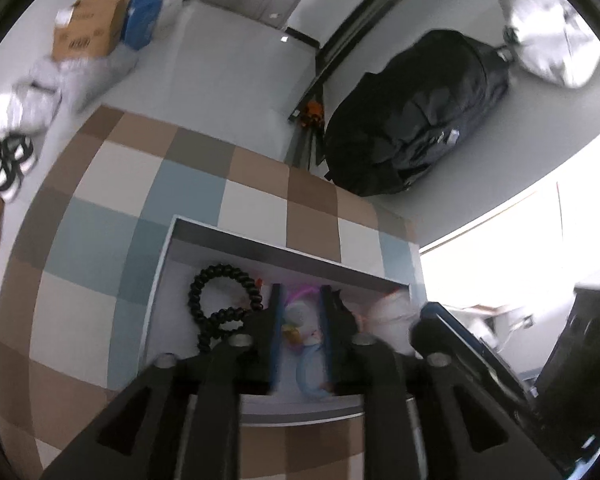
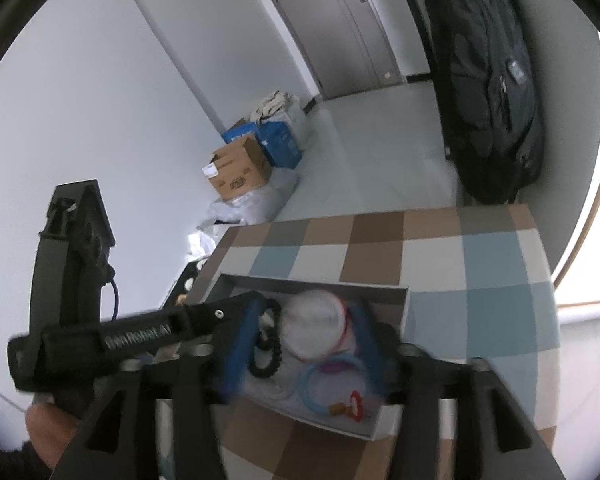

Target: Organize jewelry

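Over the box [image 2: 396, 300] near the bench's [image 2: 500, 264] front edge, both hand-held grippers hang empty: left [image 1: 300, 320] narrowly parted, right [image 2: 304, 344] wide. Inside lie a black bracelet [image 1: 220, 300] and blue ring [image 2: 320, 384].

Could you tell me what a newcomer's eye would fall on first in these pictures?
Most likely the shallow white box on the brown, blue and cream checked tabletop, holding a black beaded bracelet, a light blue ring and a white pouch. Both grippers, left gripper and right gripper, hover open over it. Behind, a big black bag leans against the wall.
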The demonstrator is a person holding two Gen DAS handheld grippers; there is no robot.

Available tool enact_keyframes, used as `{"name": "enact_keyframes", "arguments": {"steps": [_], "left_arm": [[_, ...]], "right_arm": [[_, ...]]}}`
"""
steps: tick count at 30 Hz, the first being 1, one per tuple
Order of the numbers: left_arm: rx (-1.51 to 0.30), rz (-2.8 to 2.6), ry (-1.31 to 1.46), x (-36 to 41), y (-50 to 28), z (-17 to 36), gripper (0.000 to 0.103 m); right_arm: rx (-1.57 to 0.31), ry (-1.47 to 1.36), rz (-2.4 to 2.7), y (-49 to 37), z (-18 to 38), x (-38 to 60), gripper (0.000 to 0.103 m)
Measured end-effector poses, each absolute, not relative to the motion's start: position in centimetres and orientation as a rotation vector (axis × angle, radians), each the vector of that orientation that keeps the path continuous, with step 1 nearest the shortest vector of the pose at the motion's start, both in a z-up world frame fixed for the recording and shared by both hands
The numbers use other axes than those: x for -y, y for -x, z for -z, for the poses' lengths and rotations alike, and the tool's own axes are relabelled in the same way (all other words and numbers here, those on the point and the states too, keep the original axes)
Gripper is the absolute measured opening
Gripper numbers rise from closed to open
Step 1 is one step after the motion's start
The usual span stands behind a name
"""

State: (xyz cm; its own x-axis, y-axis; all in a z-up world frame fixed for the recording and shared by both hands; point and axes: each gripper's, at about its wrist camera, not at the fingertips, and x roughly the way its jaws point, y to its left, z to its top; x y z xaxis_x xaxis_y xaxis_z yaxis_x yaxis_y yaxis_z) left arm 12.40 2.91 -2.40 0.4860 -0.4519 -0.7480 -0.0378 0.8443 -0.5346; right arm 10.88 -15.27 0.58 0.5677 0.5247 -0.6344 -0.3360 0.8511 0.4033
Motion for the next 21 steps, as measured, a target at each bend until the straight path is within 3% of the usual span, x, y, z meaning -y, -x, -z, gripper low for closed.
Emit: {"name": "enact_keyframes", "arguments": {"steps": [1, 2, 4, 17, 21], "left_arm": [[-1.041, 0.283, 0.552, -3.2, -12.4, 2.2, 0.049], [-1.023, 0.296, 0.569, -3.3, -12.2, 2.0, 0.062], [-0.961, 0.312, 0.574, -3.6, -11.4, 0.9, 0.068], [-0.886, 0.237, 0.402, -2.5, -9.7, -1.2, 0.069], [-0.845, 0.198, 0.349, -2.4, -8.8, -1.7, 0.069]], "right_arm": [[-0.805, -0.256, -0.502, -10.6, -0.9, 15.6, 0.078], [-0.776, -0.269, -0.497, -10.3, -1.3, 16.1, 0.081], [-0.734, -0.276, -0.495, -9.8, -2.0, 16.9, 0.082], [-0.703, -0.243, -0.453, -7.9, -2.8, 18.0, 0.101], [-0.681, -0.211, -0.469, -7.2, -3.1, 17.5, 0.102]]}}
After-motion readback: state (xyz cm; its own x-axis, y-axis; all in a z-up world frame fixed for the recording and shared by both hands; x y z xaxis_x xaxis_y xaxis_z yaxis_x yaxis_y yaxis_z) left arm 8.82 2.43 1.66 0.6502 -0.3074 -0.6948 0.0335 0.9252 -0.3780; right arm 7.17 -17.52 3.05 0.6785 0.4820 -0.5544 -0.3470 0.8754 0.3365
